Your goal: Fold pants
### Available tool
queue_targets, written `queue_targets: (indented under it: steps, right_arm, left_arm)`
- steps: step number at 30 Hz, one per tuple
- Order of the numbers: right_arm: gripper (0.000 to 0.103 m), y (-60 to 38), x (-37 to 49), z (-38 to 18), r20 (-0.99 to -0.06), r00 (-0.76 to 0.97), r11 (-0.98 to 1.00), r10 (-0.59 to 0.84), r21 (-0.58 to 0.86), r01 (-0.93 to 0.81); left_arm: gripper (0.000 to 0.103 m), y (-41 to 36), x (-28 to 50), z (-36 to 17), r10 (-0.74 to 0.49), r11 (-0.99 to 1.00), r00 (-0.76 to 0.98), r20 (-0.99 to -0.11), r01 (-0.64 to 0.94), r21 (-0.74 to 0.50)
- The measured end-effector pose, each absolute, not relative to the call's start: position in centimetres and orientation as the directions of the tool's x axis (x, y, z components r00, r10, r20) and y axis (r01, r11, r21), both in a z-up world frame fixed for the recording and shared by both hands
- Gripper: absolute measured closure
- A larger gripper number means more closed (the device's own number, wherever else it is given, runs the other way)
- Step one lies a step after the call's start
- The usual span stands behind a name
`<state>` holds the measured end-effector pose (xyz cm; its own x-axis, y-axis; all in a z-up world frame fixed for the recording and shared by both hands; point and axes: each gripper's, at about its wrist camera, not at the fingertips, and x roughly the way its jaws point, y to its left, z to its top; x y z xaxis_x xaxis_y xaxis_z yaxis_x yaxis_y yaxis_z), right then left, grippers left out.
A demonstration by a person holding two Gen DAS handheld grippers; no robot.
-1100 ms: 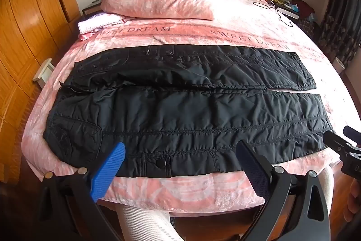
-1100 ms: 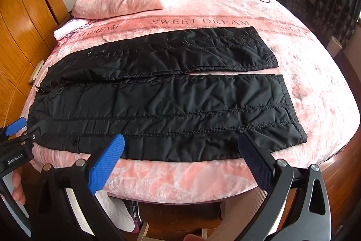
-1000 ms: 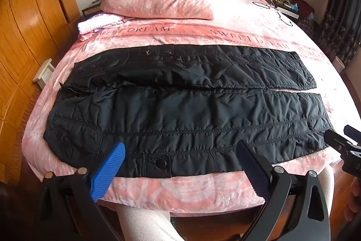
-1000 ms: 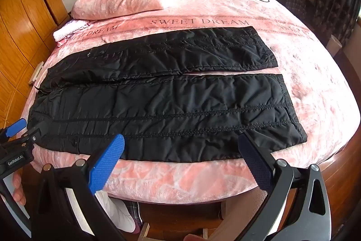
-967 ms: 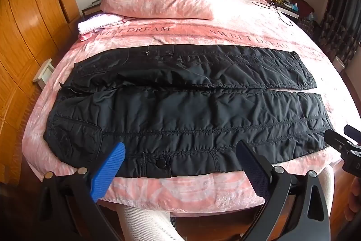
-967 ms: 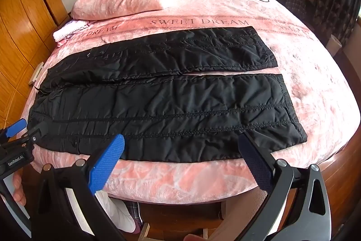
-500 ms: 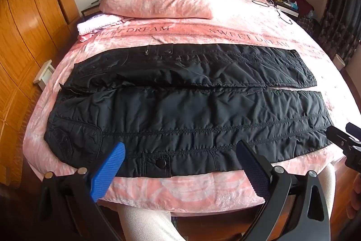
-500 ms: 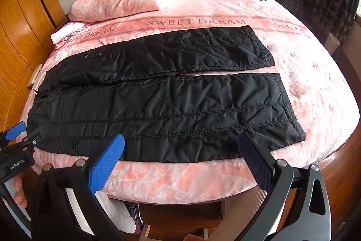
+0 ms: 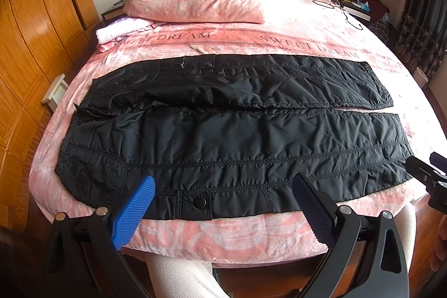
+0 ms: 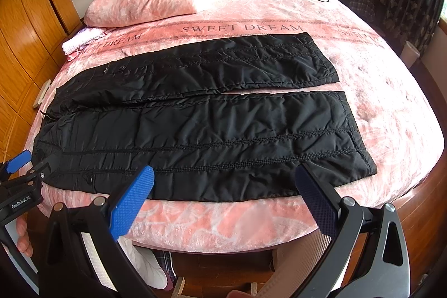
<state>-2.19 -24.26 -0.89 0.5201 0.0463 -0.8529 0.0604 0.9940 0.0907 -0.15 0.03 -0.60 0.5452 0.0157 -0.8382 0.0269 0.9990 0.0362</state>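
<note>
Pink bed (image 9: pixel 279 27) ahead of both tools. Black pants (image 9: pixel 232 136) flat on it, legs side by side, waist toward left gripper (image 9: pixel 223 194), cuffs toward right gripper (image 10: pixel 225 192). Both grippers spread wide, holding nothing, short of the near pant edge.

Bright, even daylight, pink bed cover (image 9: pixel 279 27) washing out pale near the pillows (image 9: pixel 201 2), black pants (image 10: pixel 195 136) crisp with a soft sheen, strong fisheye bending, corners vignetting to black
</note>
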Motion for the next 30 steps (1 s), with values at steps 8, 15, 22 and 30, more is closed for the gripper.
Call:
queue_targets:
  steps: [8, 15, 22, 30]
  right_arm:
    - [0.002, -24.3, -2.13, -0.98, -0.854, 0.518, 0.994, 0.048, 0.093, 0.061]
    - [0.002, -24.37, -2.11, -1.0, -0.854, 0.519, 0.994, 0.048, 0.093, 0.06]
    - [0.002, -24.47, -2.06, -1.04, -0.854, 0.518, 0.994, 0.05, 0.095, 0.061]
    - [0.002, -24.53, -2.02, -1.08, -0.854, 0.518, 0.993, 0.049, 0.095, 0.063]
  left_arm:
    - [0.004, -0.01, -0.14, -0.64, 0.015, 0.999, 0.546, -0.838, 0.028, 0.037]
    - [0.004, -0.29, 0.05, -0.37, 0.018, 0.999, 0.545, -0.838, 0.029, 0.04]
    - [0.004, -0.62, 0.2, -0.28, 0.019, 0.999, 0.544, -0.839, 0.031, 0.042]
    - [0.004, -0.75, 0.26, -0.27, 0.021, 0.999, 0.544, -0.839, 0.03, 0.044]
